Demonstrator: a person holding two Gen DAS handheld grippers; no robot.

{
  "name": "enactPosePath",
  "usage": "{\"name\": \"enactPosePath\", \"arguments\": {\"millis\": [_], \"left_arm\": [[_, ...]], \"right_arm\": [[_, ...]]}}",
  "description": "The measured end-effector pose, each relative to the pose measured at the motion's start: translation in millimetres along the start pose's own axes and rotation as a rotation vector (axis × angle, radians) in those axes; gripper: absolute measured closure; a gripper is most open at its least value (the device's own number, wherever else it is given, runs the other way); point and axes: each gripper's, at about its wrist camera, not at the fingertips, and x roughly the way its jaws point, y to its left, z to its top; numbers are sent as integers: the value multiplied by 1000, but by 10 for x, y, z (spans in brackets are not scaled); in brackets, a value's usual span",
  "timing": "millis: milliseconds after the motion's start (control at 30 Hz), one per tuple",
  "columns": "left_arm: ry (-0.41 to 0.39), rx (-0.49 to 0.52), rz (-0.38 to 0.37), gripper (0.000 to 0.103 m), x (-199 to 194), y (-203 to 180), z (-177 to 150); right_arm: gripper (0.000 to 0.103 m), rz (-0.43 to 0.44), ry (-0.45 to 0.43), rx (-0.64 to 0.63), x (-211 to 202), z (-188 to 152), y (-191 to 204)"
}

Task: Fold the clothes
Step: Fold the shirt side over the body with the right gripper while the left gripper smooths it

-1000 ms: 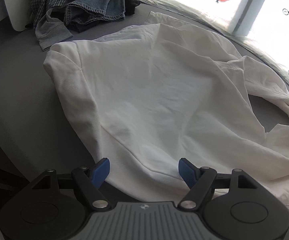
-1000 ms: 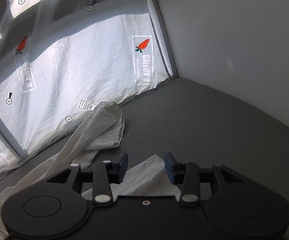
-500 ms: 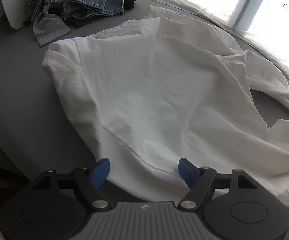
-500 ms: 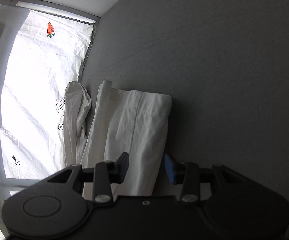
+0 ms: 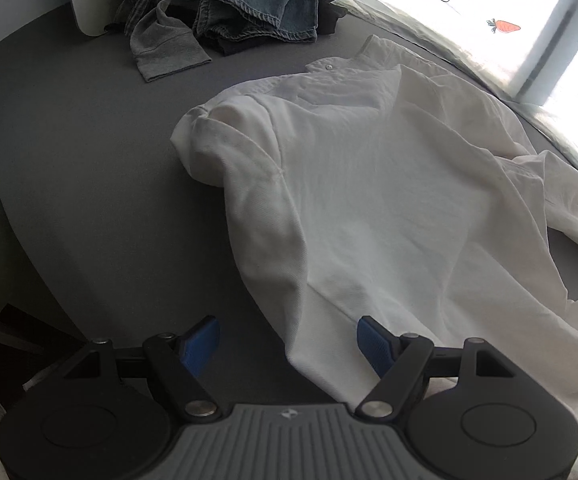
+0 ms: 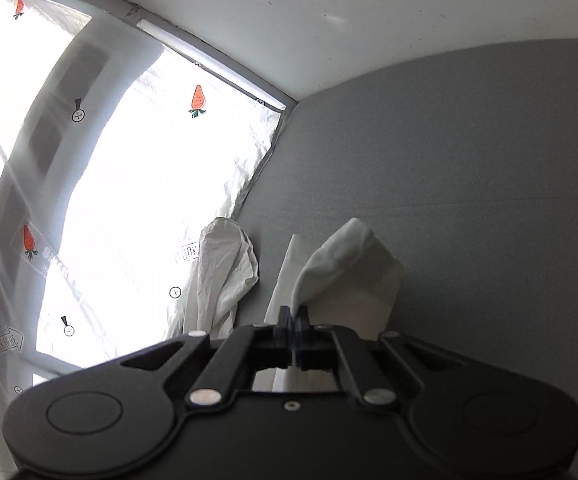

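**White shirt spread on grey table, right gripper pinching a cuff**

White shirt (image 5: 389, 200) lies flat on the grey table (image 5: 89, 152), long axis running from the near hem by the left gripper (image 5: 288, 340) up to the collar (image 5: 369, 54), which points toward the clothes pile (image 5: 241, 12) at the far edge. Left gripper wide apart, blue pads (image 5: 371, 344) straddling the hem edge, not gripping. Right gripper (image 6: 293, 320) clamped tight on the sleeve cuff (image 6: 345, 268), cuff lifted and pointing away. Second sleeve (image 6: 227, 268) lies against the window covering (image 6: 129, 200). Shirt's right side cut off by frame; pile top cropped.
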Motion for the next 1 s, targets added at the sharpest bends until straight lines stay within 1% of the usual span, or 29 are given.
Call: {"name": "enactPosePath", "arguments": {"millis": [33, 100, 133, 167, 200, 300, 367, 400, 433, 467, 500, 567, 633, 700, 767, 833, 933, 1000], "left_arm": [[1, -16, -2, 27, 5, 38, 6], [5, -33, -16, 26, 16, 72, 7], [7, -38, -26, 26, 23, 79, 5], [10, -43, -36, 26, 29, 86, 3], [12, -48, -45, 26, 36, 93, 1], [8, -53, -61, 26, 29, 87, 1], [-3, -66, -85, 26, 8, 102, 11], [-9, -84, -109, 26, -3, 131, 20], [-15, -102, -134, 26, -14, 161, 29], [-21, -118, -154, 26, -24, 188, 40], [-29, -131, -164, 25, -31, 207, 54], [-43, -148, -170, 25, -45, 243, 83], [-52, -158, -161, 24, -48, 284, 115], [-58, -177, -153, 22, -25, 351, 149], [-58, -211, -161, 22, 21, 432, 181], [-52, -261, -177, 22, 98, 516, 220], [-37, -345, -203, 22, 235, 611, 302], [-35, -401, -224, 22, 320, 661, 360]], "right_arm": [[102, 21, -56, -13, -138, 119, 79], [102, 13, -144, -78, -338, 299, 202], [102, -7, -166, -120, -395, 370, 239], [102, -51, -168, -159, -407, 415, 241], [102, -117, -153, -180, -388, 437, 202], [99, -334, -61, -180, -239, 391, -71], [90, -439, -4, -188, -130, 270, -275], [86, -469, 22, -185, -91, 199, -372], [80, -476, 47, -175, -68, 130, -457], [77, -472, 69, -163, -51, 71, -531], [76, -469, 85, -150, -35, 21, -588], [65, -467, 104, -126, -3, -64, -669], [63, -466, 109, -119, 7, -119, -723], [58, -464, 111, -117, 11, -168, -770], [54, -454, 107, -110, 34, -178, -796], [51, -438, 100, -85, 14, -163, -873], [47, -414, 80, -12, 4, -122, -990], [46, -385, 63, 40, 29, -79, -1052]]}}
